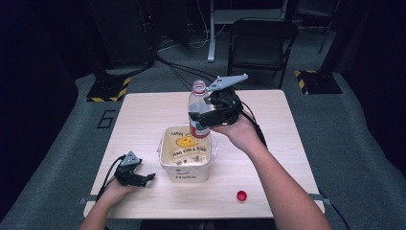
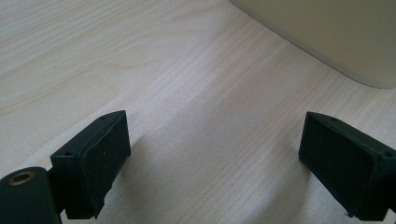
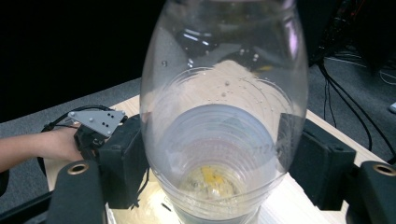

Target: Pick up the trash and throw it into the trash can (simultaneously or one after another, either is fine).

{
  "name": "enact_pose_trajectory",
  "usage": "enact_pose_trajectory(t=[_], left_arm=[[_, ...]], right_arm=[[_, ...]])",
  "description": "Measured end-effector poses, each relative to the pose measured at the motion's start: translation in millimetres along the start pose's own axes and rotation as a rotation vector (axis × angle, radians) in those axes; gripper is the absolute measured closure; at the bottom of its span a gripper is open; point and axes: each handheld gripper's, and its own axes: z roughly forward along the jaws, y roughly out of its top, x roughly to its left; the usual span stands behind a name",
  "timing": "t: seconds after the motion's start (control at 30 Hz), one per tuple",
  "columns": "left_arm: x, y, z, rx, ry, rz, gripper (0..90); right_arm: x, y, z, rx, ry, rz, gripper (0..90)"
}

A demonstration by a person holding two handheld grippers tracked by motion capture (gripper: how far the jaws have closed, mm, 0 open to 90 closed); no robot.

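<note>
- Both tongs first: our right tongs point(image 1: 205, 116) pinch the clear bottle point(image 1: 197, 108) around its middle, one pad on each side of its wall as the right gripper view shows, and hold it lifted above the tub; our left tongs point(image 1: 149, 177) stand spread with nothing between them, low over the worktop point(image 1: 143, 120) just left of the tub.
- On the pale wooden worktop, near its middle, sits the cream tub point(image 1: 186, 155), lined with a plastic bag bearing a yellow print; its rounded wall point(image 2: 327, 37) shows close ahead of the left tongs.
- We hold the bottle roughly upright, with its open neck uppermost and its red label between the pads, over the tub's far rim.
- We judge the step to be emptying the bottle into the tub: we should centre the neck over the bag before tilting, tip slowly, and keep the squeeze gentle so that the thin wall does not buckle. The left tongs could steady the tub.
- Near the front edge, well apart from the tub, lies the red cap point(image 1: 242, 195).
</note>
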Motion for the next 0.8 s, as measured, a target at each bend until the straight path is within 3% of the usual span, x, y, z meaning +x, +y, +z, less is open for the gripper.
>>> enact_pose_trajectory(t=[0.43, 0.8], left_arm=[[0.1, 0.1, -0.2, 0.004, -0.001, 0.003, 8.5], [-0.4, 0.0, 0.0, 0.004, -0.005, -0.005, 8.4]], right_arm=[[6.3, -11.9, 36.4, 0.032, 0.005, -0.020, 26.6], [-0.6, -32.8, 56.9, 0.042, -0.008, 0.009, 26.6]])
